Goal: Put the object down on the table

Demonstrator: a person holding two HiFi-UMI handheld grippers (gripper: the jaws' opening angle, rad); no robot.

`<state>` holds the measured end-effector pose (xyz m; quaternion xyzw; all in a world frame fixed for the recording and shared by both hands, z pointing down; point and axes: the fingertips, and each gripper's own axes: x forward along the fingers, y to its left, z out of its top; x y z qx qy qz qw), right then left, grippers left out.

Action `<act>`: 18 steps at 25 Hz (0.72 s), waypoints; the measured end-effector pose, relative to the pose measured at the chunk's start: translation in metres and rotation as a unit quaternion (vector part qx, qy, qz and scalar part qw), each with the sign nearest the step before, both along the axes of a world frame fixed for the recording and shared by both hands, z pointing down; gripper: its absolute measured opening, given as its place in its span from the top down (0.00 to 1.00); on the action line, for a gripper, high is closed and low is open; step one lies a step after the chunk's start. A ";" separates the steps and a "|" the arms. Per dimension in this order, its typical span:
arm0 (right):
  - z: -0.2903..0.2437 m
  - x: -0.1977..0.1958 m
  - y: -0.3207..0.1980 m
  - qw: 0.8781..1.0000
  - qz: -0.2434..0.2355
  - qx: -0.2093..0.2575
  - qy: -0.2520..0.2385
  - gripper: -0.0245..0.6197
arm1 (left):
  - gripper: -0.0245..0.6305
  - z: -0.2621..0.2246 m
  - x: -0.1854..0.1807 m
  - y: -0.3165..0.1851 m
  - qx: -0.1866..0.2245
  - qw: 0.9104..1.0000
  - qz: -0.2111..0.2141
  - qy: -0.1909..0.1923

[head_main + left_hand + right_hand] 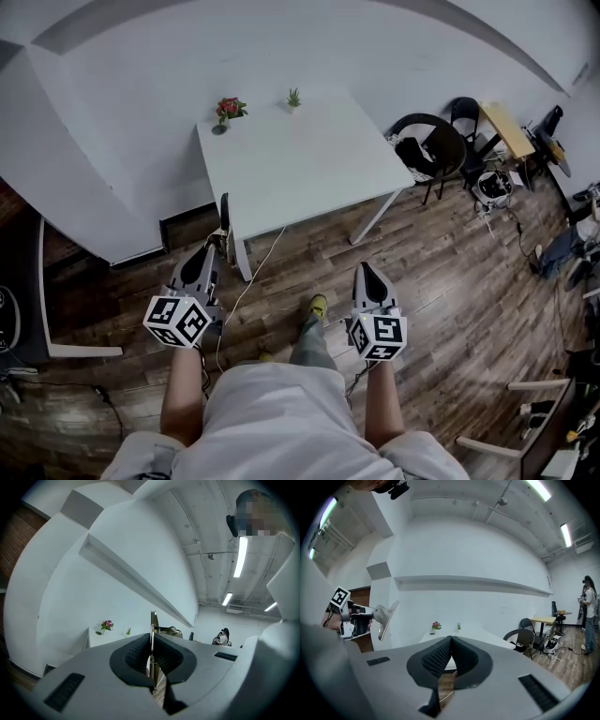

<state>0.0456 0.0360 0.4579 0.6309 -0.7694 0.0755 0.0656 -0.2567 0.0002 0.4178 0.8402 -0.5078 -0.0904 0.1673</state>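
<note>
Legend: your left gripper [217, 244] has its jaws narrowed onto a thin flat object [224, 214], gripped edge-on and held upright over the wood floor [450, 281]. The object is just beside the near corner of the white table [300, 159], not resting on it. Your right gripper [365, 270] has its 2 jaws pressed together with nothing between them.

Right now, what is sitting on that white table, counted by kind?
Red flowering plant: 1
Small green plant: 1
Total on the white table: 2
</note>
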 end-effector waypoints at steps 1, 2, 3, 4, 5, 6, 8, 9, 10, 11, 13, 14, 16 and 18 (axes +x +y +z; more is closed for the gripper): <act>0.001 0.003 -0.009 1.000 0.000 0.001 -0.002 0.95 | 0.93 0.001 0.003 -0.007 0.001 1.000 0.000 -0.002; 0.002 0.007 -0.020 1.000 0.001 0.001 -0.005 0.95 | 0.93 0.002 0.005 -0.016 0.002 1.000 -0.001 -0.005; 0.004 0.011 -0.032 1.000 0.002 0.000 -0.007 0.95 | 0.93 0.002 0.008 -0.025 0.003 1.000 -0.003 -0.007; 0.005 0.016 -0.044 1.000 0.002 0.000 -0.009 0.95 | 0.93 0.002 0.011 -0.034 0.004 1.000 -0.005 -0.008; 0.005 0.021 -0.057 1.000 0.002 0.001 -0.011 0.95 | 0.93 0.002 0.014 -0.045 0.004 1.000 -0.008 -0.008; 0.005 0.027 -0.069 1.000 0.001 0.002 -0.013 0.95 | 0.93 0.001 0.017 -0.056 0.003 1.000 -0.011 -0.007; 0.003 0.041 -0.093 1.000 -0.001 0.004 -0.014 0.95 | 0.93 0.001 0.027 -0.078 0.000 1.000 -0.016 -0.009; 0.002 0.049 -0.106 1.000 -0.001 0.005 -0.015 0.95 | 0.93 0.001 0.033 -0.090 -0.002 1.000 -0.018 -0.011; 0.002 0.057 -0.121 1.000 0.000 0.005 -0.017 0.95 | 0.93 0.002 0.040 -0.103 -0.004 1.000 -0.020 -0.012; 0.003 0.065 -0.136 1.000 0.000 0.003 -0.019 0.95 | 0.93 0.002 0.047 -0.116 -0.007 1.000 -0.023 -0.014; 0.006 0.082 -0.164 1.000 -0.004 -0.002 -0.022 0.95 | 0.93 0.004 0.064 -0.141 -0.012 0.999 -0.026 -0.020; 0.007 0.091 -0.178 1.000 -0.007 -0.005 -0.021 0.95 | 0.93 0.005 0.073 -0.154 -0.013 0.999 -0.027 -0.026; 0.009 0.109 -0.206 1.000 -0.013 -0.009 -0.022 0.95 | 0.93 0.007 0.093 -0.180 -0.016 0.999 -0.032 -0.037; 0.011 0.127 -0.236 0.999 -0.021 -0.013 -0.030 0.95 | 0.93 0.009 0.112 -0.206 -0.019 0.998 -0.038 -0.041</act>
